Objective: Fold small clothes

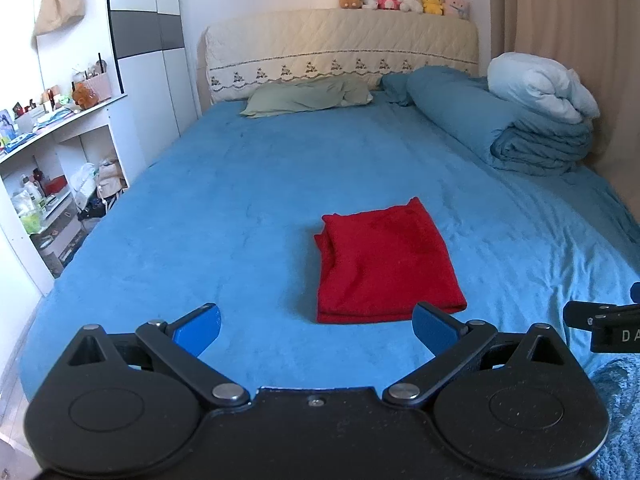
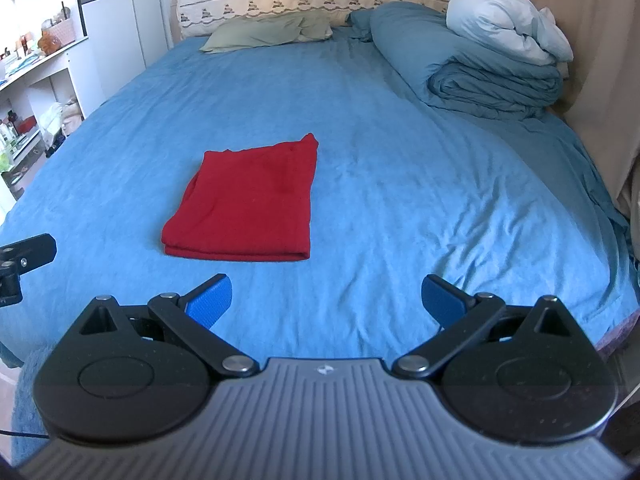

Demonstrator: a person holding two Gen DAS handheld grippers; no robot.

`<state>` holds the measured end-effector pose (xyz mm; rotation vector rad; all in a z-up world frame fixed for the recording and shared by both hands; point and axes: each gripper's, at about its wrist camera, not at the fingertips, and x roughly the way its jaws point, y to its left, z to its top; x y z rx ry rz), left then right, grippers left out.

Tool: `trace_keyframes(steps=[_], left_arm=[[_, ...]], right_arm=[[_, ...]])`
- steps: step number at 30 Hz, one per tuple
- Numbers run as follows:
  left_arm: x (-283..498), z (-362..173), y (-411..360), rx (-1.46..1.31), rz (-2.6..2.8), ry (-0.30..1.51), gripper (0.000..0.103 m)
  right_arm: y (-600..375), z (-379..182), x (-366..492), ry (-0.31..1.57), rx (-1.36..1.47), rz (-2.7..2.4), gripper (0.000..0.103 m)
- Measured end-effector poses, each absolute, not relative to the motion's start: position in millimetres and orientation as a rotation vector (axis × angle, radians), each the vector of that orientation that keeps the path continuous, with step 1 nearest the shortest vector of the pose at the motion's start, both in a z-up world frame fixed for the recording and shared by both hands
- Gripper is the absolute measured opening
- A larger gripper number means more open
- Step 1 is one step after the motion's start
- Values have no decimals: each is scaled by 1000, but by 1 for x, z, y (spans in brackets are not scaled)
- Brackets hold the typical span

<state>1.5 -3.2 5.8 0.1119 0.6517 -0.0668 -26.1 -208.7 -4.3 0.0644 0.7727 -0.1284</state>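
Note:
A red garment [image 1: 384,264] lies folded into a neat rectangle on the blue bed sheet [image 1: 240,200]. It also shows in the right wrist view [image 2: 252,204]. My left gripper [image 1: 316,328] is open and empty, hovering just short of the garment's near edge, a little to its left. My right gripper [image 2: 326,300] is open and empty, near the bed's front, to the right of the garment's near edge. Part of the right gripper shows at the right edge of the left wrist view [image 1: 604,324]. Part of the left gripper shows at the left edge of the right wrist view [image 2: 24,256].
A rolled blue duvet [image 1: 520,132] with a pale pillow [image 1: 540,88] on top lies along the bed's right side. A green pillow [image 1: 308,96] lies by the headboard [image 1: 340,44]. Cluttered white shelves [image 1: 60,160] stand left of the bed. A curtain [image 1: 568,20] hangs at right.

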Motion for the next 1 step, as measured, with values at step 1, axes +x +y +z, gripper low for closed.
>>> trace_keyframes(steps=[1], left_arm=[[2, 5, -4, 112, -70, 655, 103]], right_arm=[[-208, -4, -25, 773, 64, -128, 103]])
